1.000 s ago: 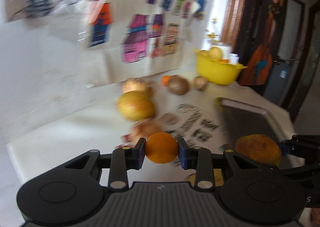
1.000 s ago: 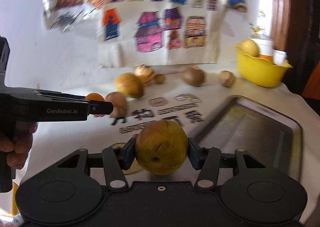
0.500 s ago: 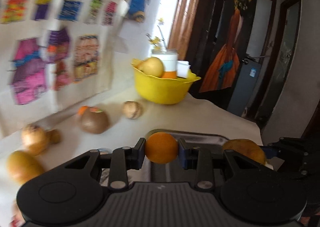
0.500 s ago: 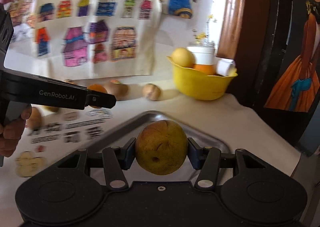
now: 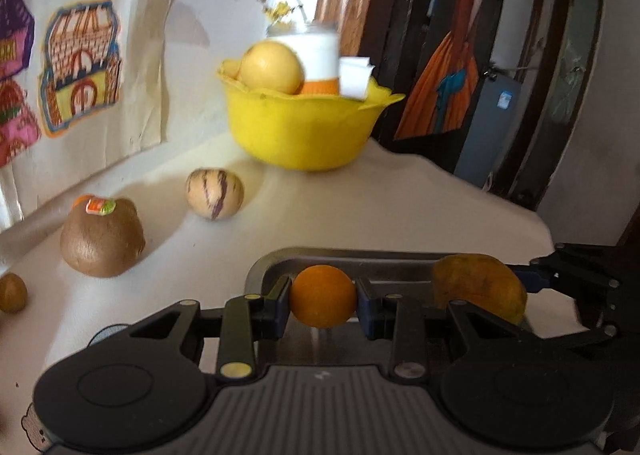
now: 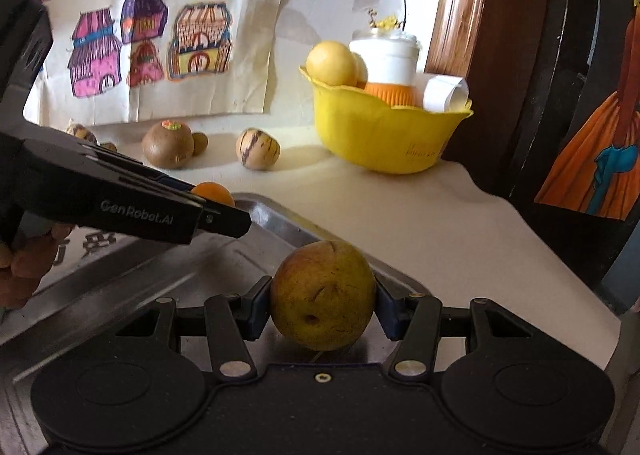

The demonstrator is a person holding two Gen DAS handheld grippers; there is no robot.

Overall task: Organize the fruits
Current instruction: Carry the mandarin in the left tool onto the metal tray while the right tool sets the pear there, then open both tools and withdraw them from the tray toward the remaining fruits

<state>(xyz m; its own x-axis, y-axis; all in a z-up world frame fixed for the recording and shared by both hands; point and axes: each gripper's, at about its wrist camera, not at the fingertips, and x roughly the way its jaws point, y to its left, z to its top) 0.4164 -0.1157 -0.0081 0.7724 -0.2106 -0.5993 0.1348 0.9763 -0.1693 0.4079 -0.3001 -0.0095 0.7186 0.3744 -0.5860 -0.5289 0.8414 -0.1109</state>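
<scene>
While you're holding both tools over the metal tray (image 6: 280, 221), your left gripper (image 5: 323, 297) is clamping 1 small orange (image 5: 322, 296) btwn its pads, and your right gripper (image 6: 323, 301) is pinching 1 yellow-brown pear (image 6: 323, 295) the same way. Both fruits are hanging above the tray's far end, not resting on it as far as I can tell.

Going left to right on the white table (image 6: 420, 223), w/ the right wrist view as ref: 1 striped melon-like fruit (image 6: 80, 132) is peeking out behind your left tool, 1 tiny brown fruit (image 6: 107, 146) is sitting beside it, then 1 big brown kiwi (image 6: 168, 143) w/ a sticker on top, 1 small brown fruit (image 6: 199, 143) touching its right side, then 1 more striped fruit (image 6: 257, 149) standing apart. That's 2 striped, 1 kiwi, 2 small brown ones.

Farther right, 1 yellow bowl (image 6: 380, 135) is holding 2 pale yellow round fruits (image 6: 331, 63), 1 white-and-orange jar (image 6: 394, 67) and 1 roll of white paper (image 6: 446, 93).

Your hand (image 6: 24, 267) is gripping the left tool's handle at the left edge. House drawings (image 6: 160, 39) are hanging on the wall behind.
</scene>
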